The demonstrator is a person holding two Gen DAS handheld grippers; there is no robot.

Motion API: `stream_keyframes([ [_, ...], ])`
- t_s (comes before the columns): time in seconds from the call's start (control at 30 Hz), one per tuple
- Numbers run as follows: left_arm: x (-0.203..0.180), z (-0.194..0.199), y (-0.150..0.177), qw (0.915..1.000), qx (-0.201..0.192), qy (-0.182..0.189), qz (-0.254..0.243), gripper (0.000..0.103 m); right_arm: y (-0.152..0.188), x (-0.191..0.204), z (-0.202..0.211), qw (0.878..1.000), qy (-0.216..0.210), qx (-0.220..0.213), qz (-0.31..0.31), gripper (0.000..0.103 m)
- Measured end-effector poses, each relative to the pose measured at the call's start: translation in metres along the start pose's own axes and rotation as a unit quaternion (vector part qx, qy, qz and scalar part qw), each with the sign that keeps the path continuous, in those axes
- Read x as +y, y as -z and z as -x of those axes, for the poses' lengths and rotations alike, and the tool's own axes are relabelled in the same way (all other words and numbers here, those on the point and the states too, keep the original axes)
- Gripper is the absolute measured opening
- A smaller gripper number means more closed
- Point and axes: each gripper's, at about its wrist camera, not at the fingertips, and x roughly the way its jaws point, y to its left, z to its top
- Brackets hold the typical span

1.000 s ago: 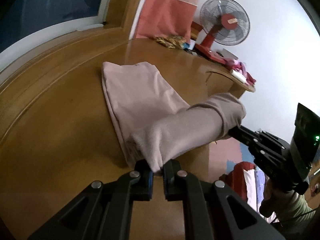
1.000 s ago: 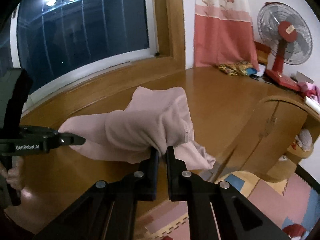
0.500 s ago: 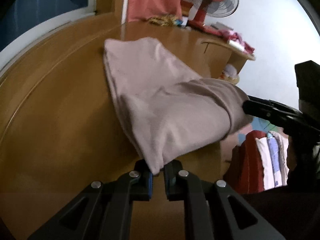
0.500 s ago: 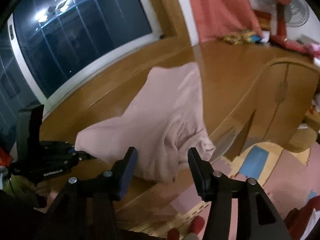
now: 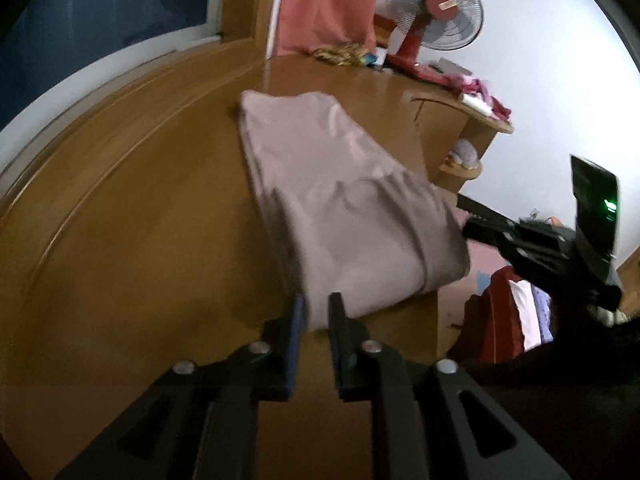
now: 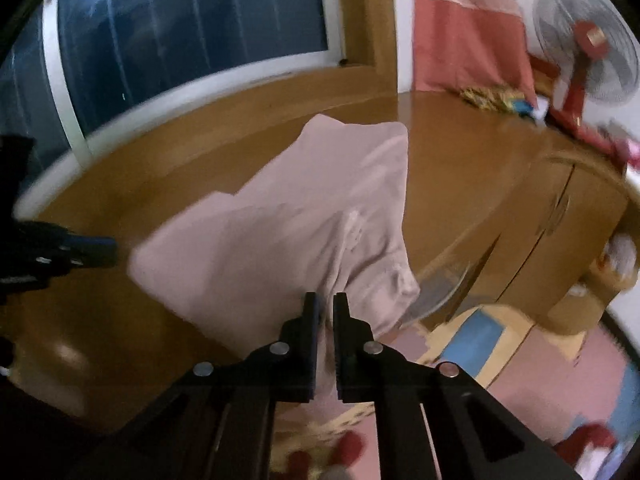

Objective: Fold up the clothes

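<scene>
while level, both grippers (image 5: 317, 312) (image 6: 326, 308) near garment (image 5: 340, 208)

A wide glossy wooden table (image 6: 440, 152) curves beneath a dark window (image 6: 192, 28) with a white frame, ceiling lamps mirrored in the glass. A pink curtain (image 6: 464, 36) hangs in the corner beside a red-hubbed fan (image 5: 434, 16). The wall (image 5: 552, 80) is white. Coloured foam mats (image 6: 520, 360) cover the floor.
</scene>
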Motion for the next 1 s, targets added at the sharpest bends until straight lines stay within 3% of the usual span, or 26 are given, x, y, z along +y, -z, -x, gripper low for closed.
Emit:
stream_keyframes([
  [0.17,-0.021,-0.037,-0.021,0.9999,-0.001,0.008,-0.012,0.02,0.008,0.013,-0.007,1.0,-0.018,0.022,0.006,0.032],
  [0.3,-0.028,-0.074,-0.021,0.9991,0.035,-0.019,-0.011,0.021,0.014,0.03,-0.014,0.999,-0.008,0.027,0.027,0.032],
  [0.5,-0.03,-0.077,-0.021,0.9994,0.026,-0.025,-0.001,0.023,0.019,0.053,0.002,0.998,0.02,-0.004,0.067,0.032],
  [0.7,-0.032,-0.079,-0.018,0.9994,0.018,-0.03,-0.001,0.025,0.027,0.048,-0.031,0.995,0.024,0.053,0.075,0.032],
  [0.77,-0.032,-0.079,-0.017,0.999,0.017,-0.04,-0.003,0.028,0.027,0.048,-0.032,0.994,0.031,0.052,0.09,0.012],
  [0.83,-0.031,-0.079,-0.016,0.9987,0.017,-0.049,-0.004,0.031,0.026,0.046,-0.026,0.993,0.031,0.057,0.094,0.005],
  [1.0,-0.028,-0.078,-0.017,0.9981,0.023,-0.058,0.002,0.035,0.029,0.033,-0.008,0.987,0.103,0.058,0.108,0.0],
])
